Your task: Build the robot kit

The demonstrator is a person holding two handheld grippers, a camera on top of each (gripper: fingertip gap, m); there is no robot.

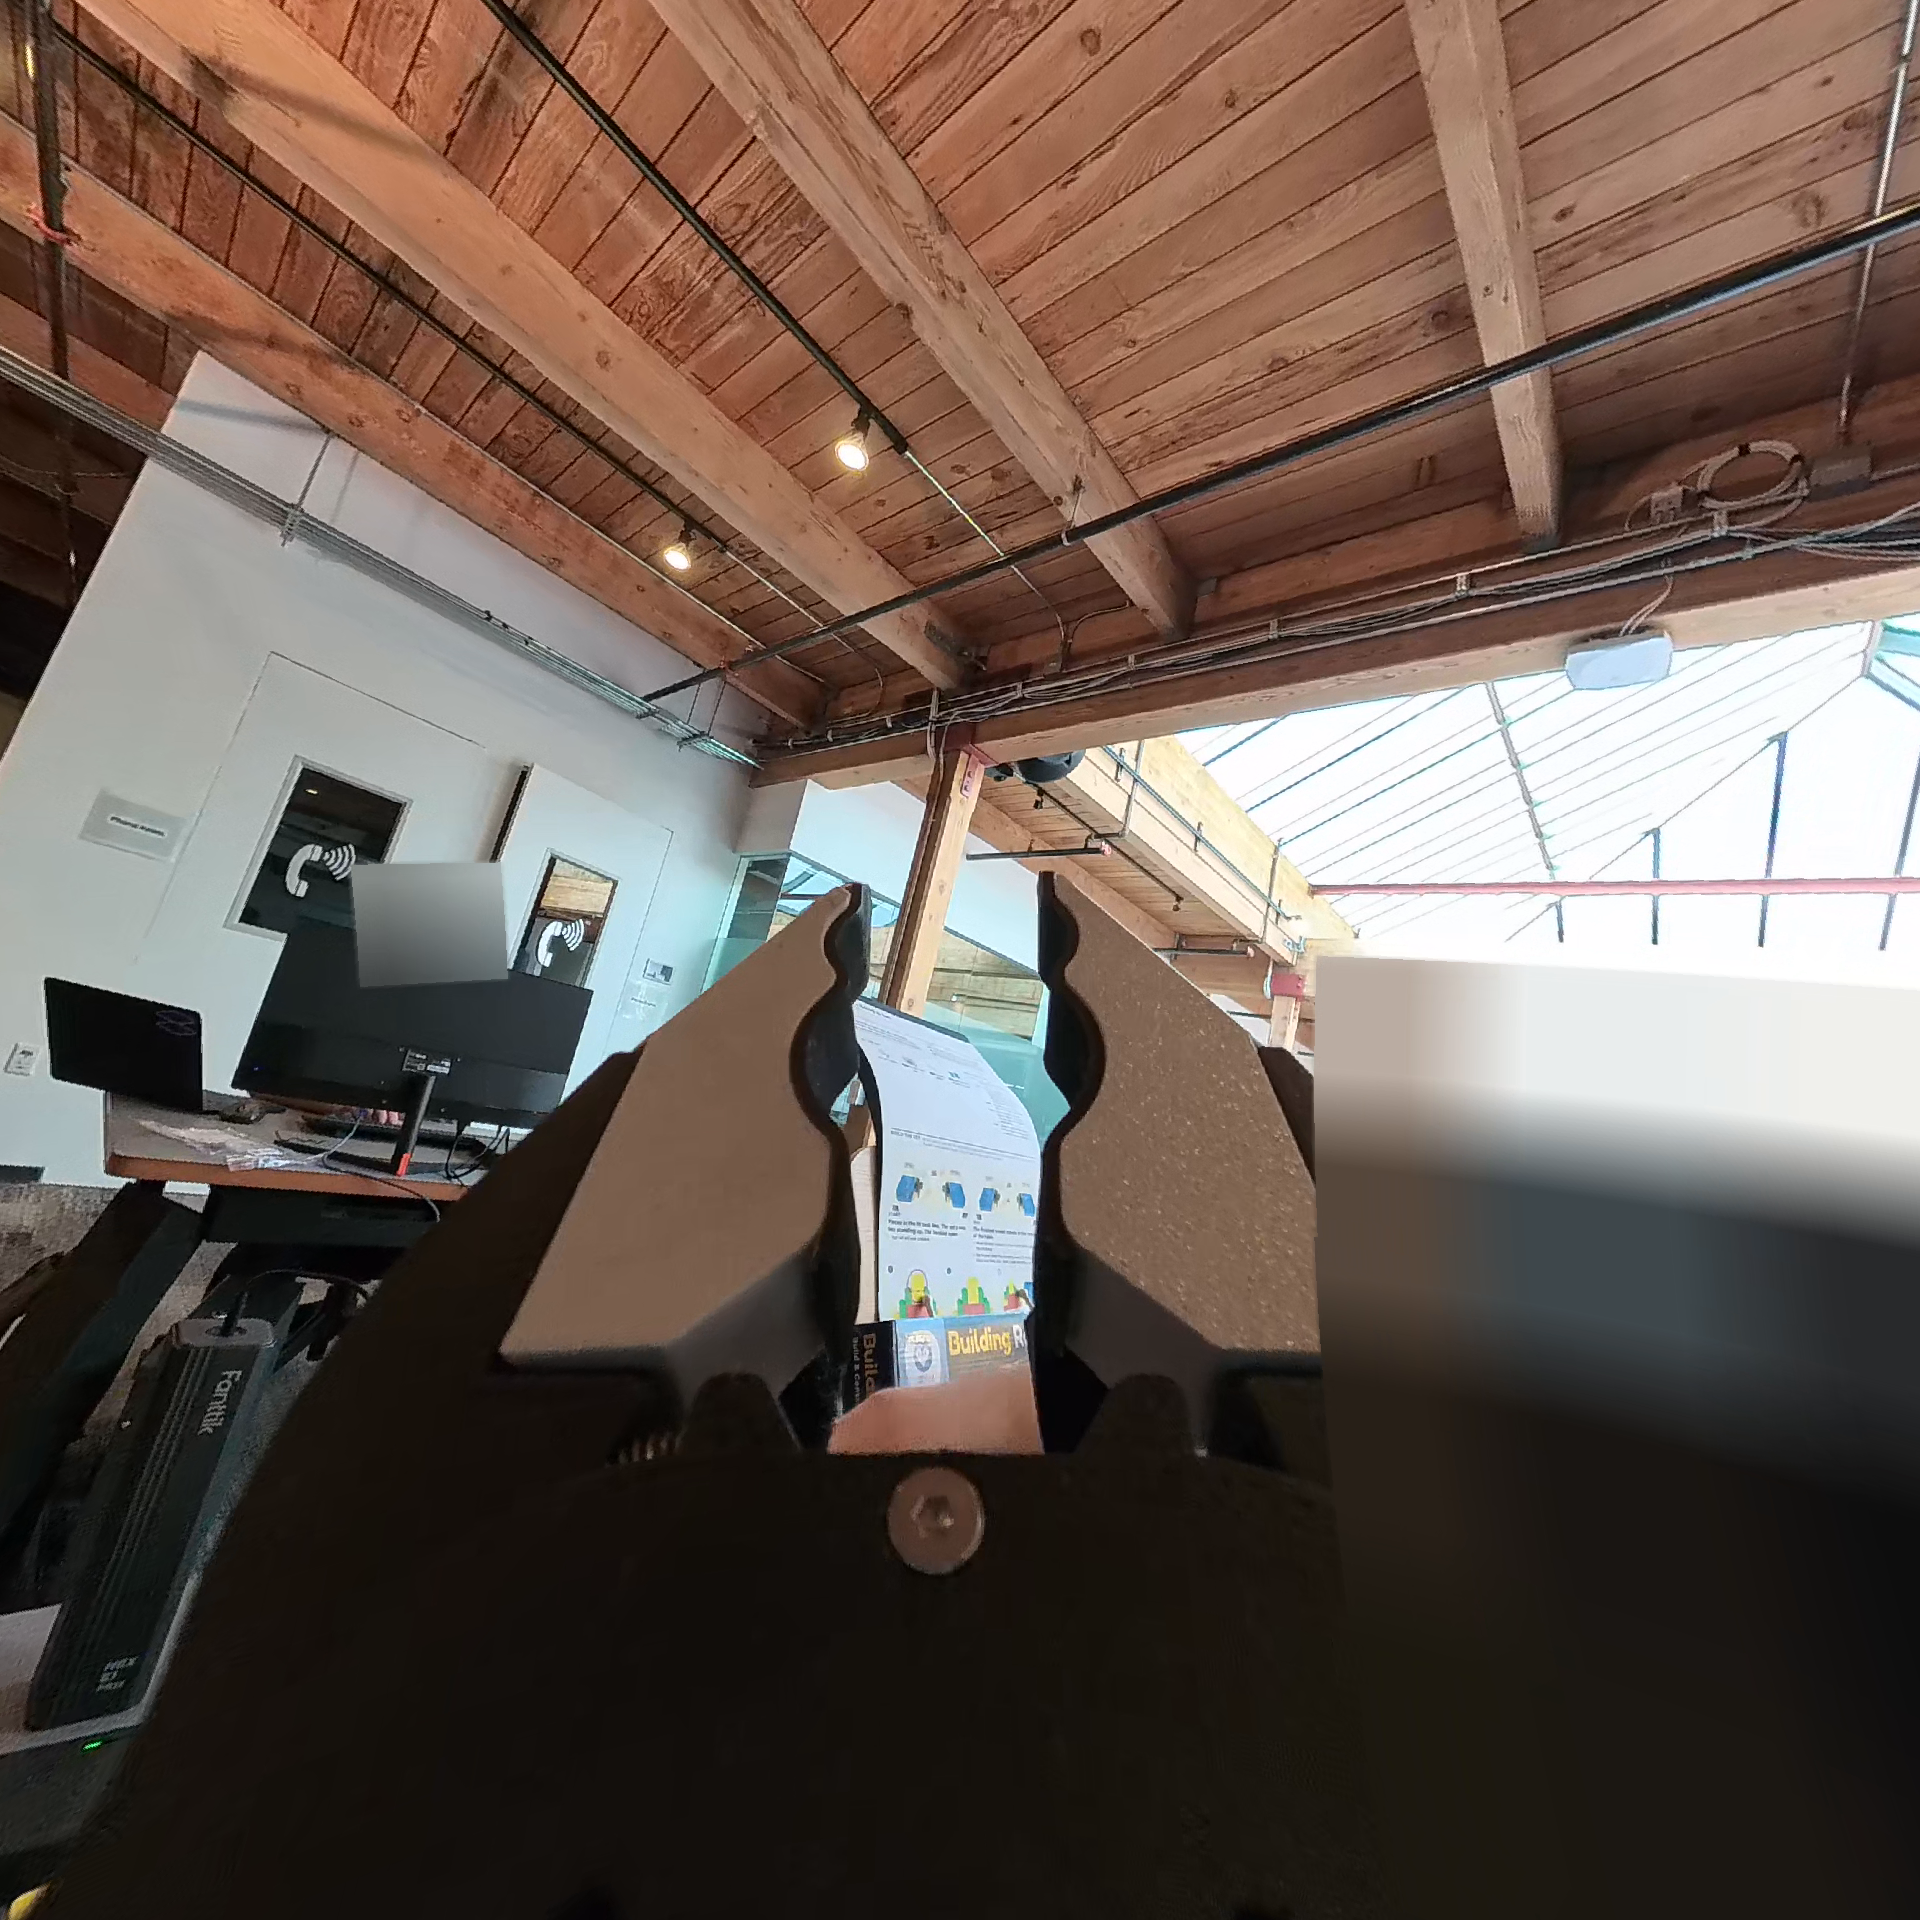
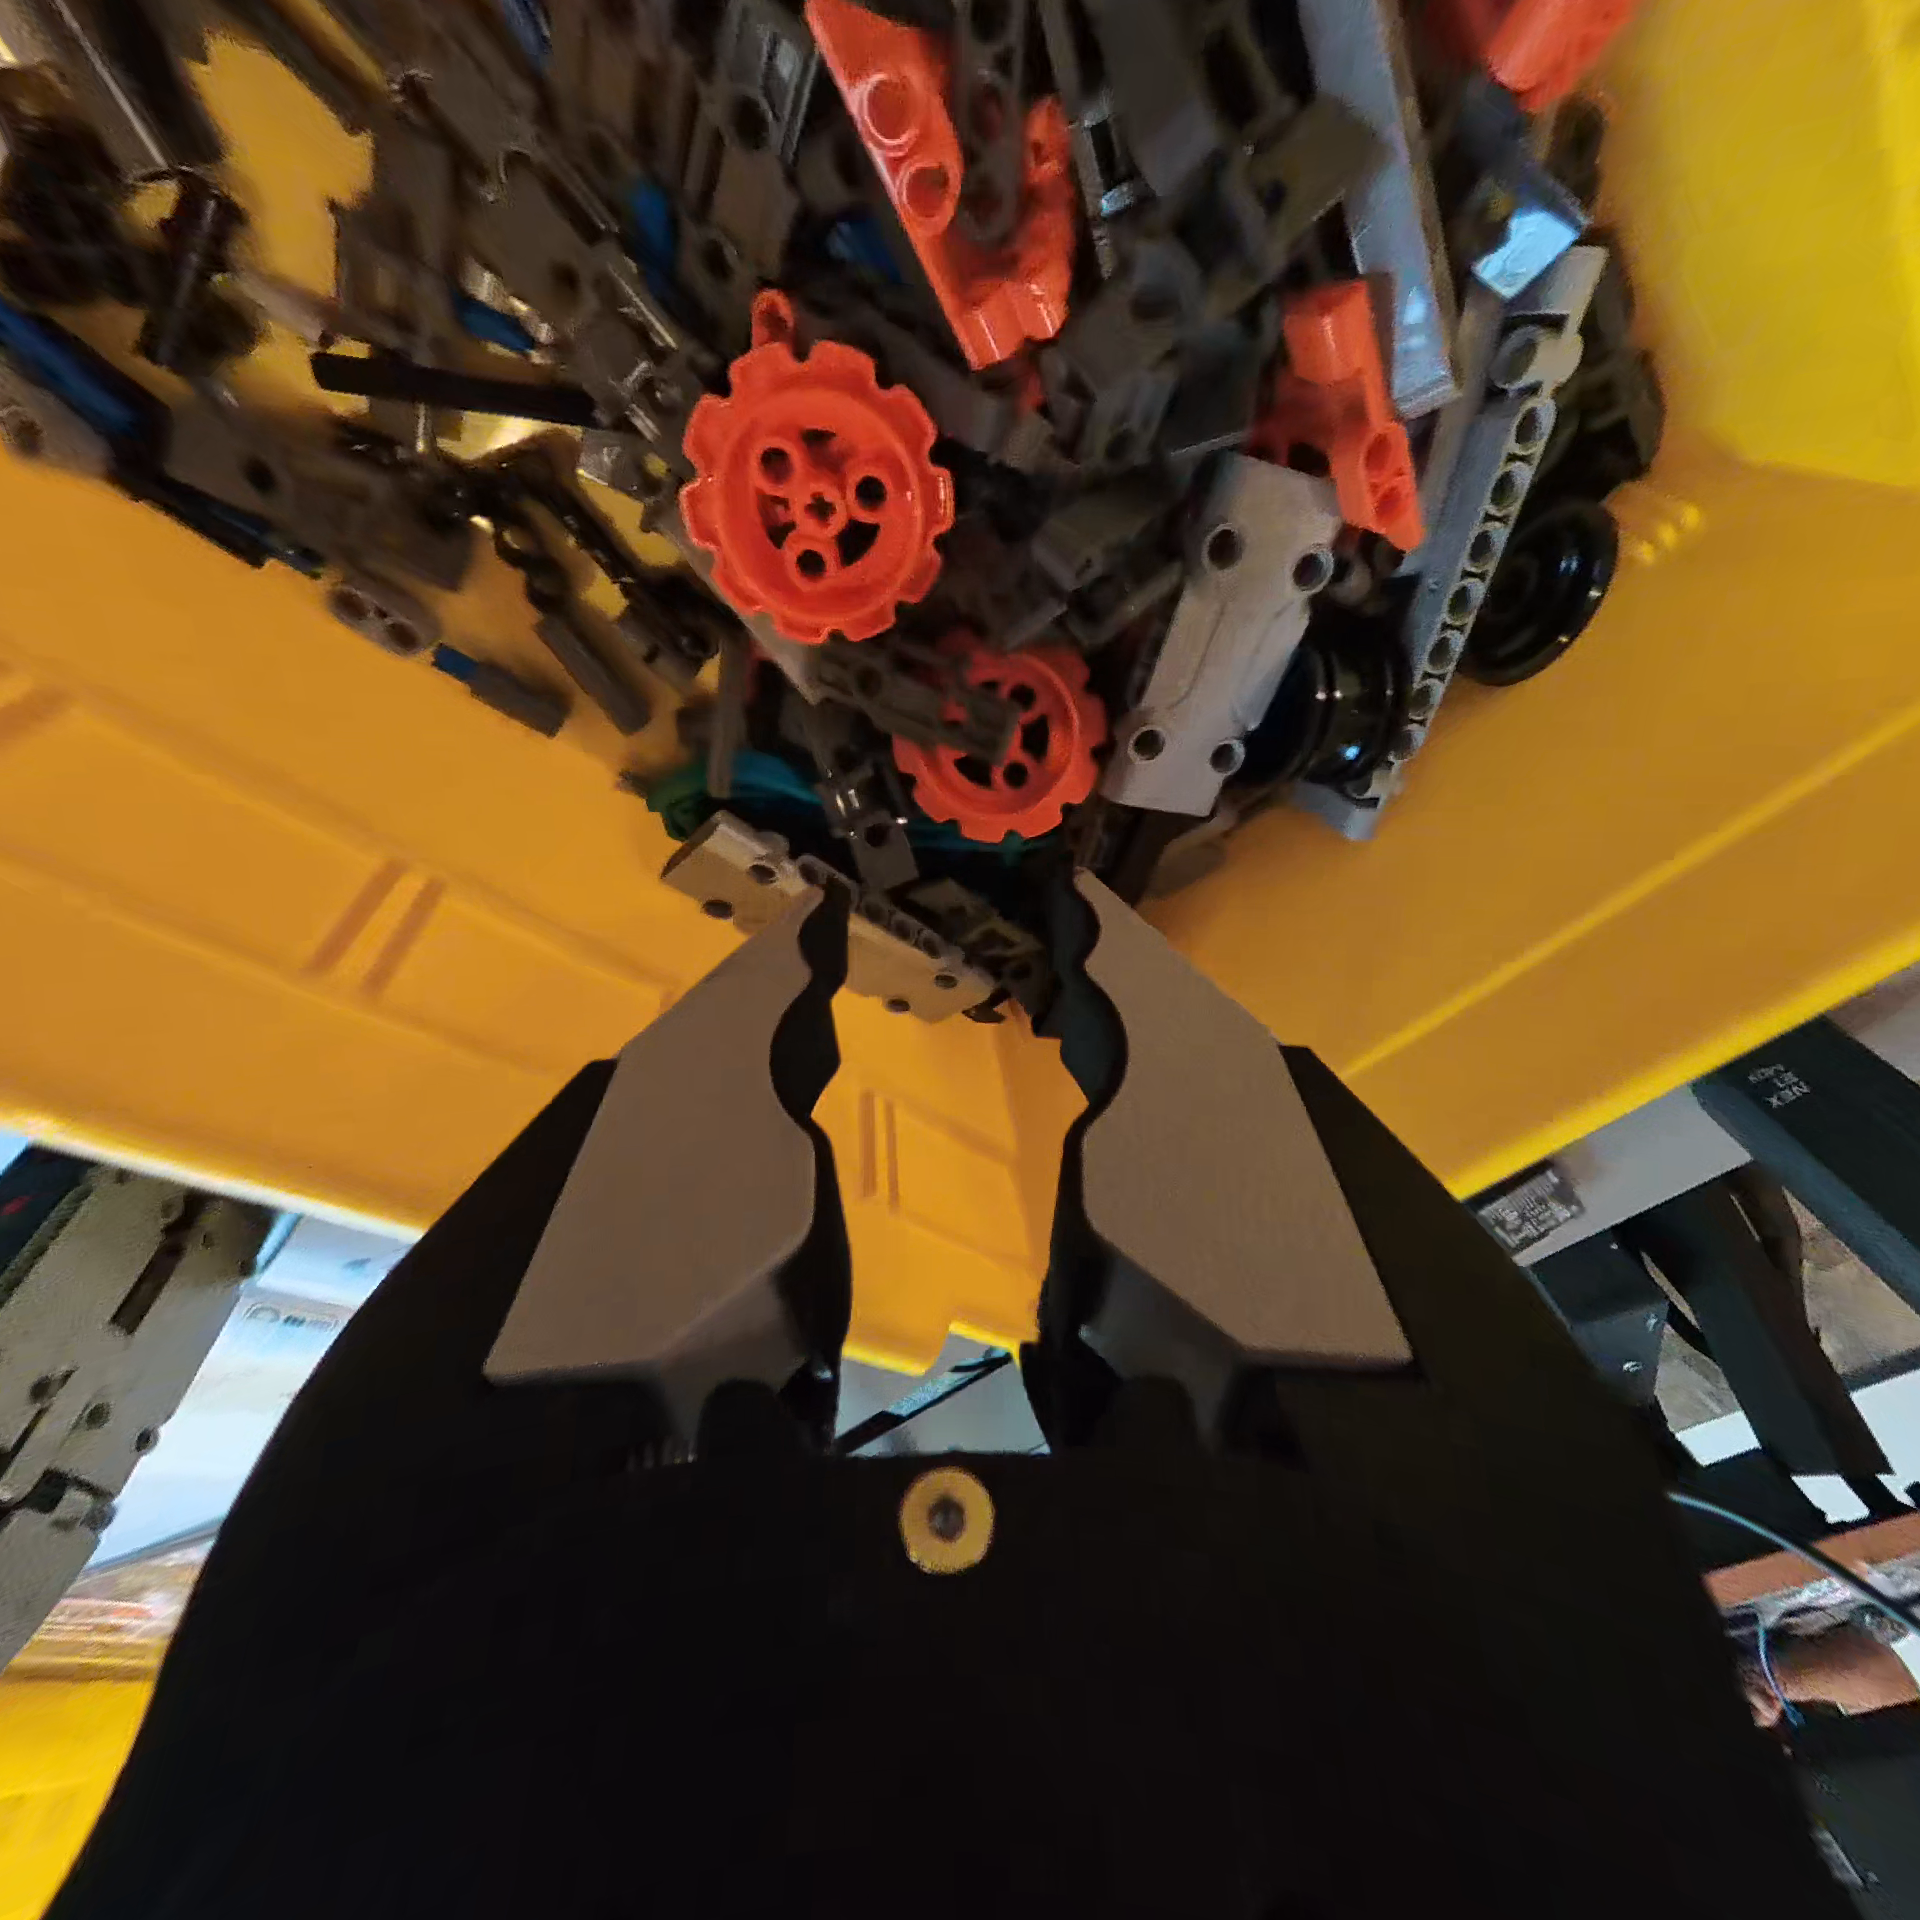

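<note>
The right claw (image 2: 951,914) is spread apart and grips nothing. Its tips sit at a grey beam piece (image 2: 904,951) on the edge of a pile of building parts (image 2: 935,416) in a yellow bin (image 2: 312,831), so the bin seems to keep the parts together. The left claw (image 1: 951,925) is also spread and empty, pointing up. A paper sheet with pictures (image 1: 956,1164) stands far behind it.
</note>
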